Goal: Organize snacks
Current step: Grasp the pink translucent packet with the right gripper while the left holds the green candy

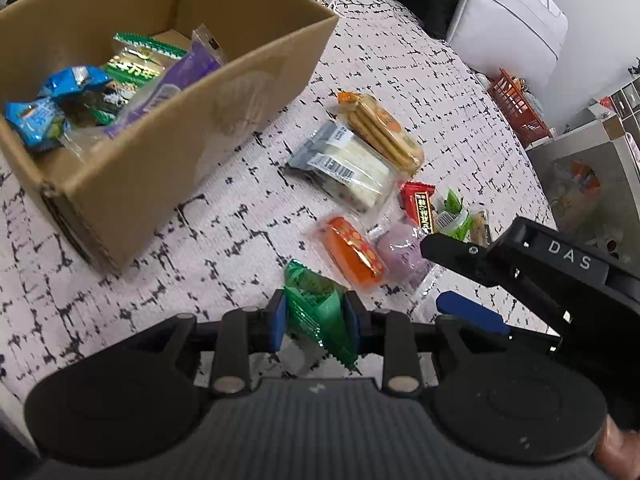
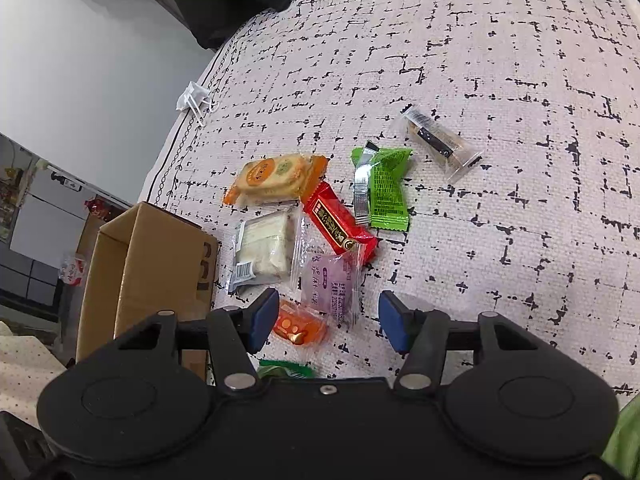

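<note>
Green crinkly foil snack packet (image 1: 316, 312) pinched in our left gripper (image 1: 316, 320), jaws closed on its middle, at 6 o'clock of left wrist view. Brown cardboard box (image 1: 168, 160) at 10 o'clock. Packet light, soft, slippery; we judge mid-body grip safest. Our right gripper (image 2: 326, 322) open, nothing held, above purple clear-wrapped pastry (image 2: 330, 284).

Right hand-held gripper (image 2: 328, 322), jaws apart, above purple packet (image 2: 330, 286) and orange packet (image 2: 298, 326).
</note>
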Motion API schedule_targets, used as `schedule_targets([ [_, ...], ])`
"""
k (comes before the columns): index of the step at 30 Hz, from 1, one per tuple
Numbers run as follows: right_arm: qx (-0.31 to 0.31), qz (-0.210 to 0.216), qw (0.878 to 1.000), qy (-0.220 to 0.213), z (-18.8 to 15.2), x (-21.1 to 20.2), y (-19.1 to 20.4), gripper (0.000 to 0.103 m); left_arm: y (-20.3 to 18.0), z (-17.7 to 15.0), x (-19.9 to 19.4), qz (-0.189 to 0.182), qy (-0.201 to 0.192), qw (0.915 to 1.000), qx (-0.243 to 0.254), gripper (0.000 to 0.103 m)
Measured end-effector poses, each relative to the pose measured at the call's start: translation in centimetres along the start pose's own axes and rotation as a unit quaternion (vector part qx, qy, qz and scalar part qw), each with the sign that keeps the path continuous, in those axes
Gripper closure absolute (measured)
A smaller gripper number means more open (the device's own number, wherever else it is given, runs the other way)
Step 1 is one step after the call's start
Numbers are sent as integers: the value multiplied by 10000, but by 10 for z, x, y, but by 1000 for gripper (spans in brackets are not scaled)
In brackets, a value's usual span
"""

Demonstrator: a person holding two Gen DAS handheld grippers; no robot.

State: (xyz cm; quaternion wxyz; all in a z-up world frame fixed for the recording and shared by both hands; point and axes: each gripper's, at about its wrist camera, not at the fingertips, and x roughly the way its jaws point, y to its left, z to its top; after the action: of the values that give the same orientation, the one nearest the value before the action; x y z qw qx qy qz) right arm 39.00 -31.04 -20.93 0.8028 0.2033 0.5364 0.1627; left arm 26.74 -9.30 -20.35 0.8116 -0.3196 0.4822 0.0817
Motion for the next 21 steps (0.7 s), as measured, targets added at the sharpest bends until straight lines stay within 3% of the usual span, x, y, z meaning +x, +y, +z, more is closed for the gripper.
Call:
schedule_targets([
  [4, 20, 0, 10000, 82, 0, 5, -1, 65, 5, 2, -5, 19, -50, 10000, -4, 74],
  [7, -39, -59, 9999, 116, -2, 9, 0, 67, 7, 2, -10, 26, -87, 10000, -22, 74],
  [9, -57, -44, 9999, 123, -2, 10, 0, 74, 8, 1, -13, 32, -112, 9999, -7, 74],
  [14, -56, 62, 9999, 73, -3, 4, -1, 103, 6, -1, -25, 29, -199, 9998, 37, 74],
  [21, -281, 394, 9986, -197, -8, -22, 8, 103, 0, -3, -52, 9, -480, 9987, 149, 74],
])
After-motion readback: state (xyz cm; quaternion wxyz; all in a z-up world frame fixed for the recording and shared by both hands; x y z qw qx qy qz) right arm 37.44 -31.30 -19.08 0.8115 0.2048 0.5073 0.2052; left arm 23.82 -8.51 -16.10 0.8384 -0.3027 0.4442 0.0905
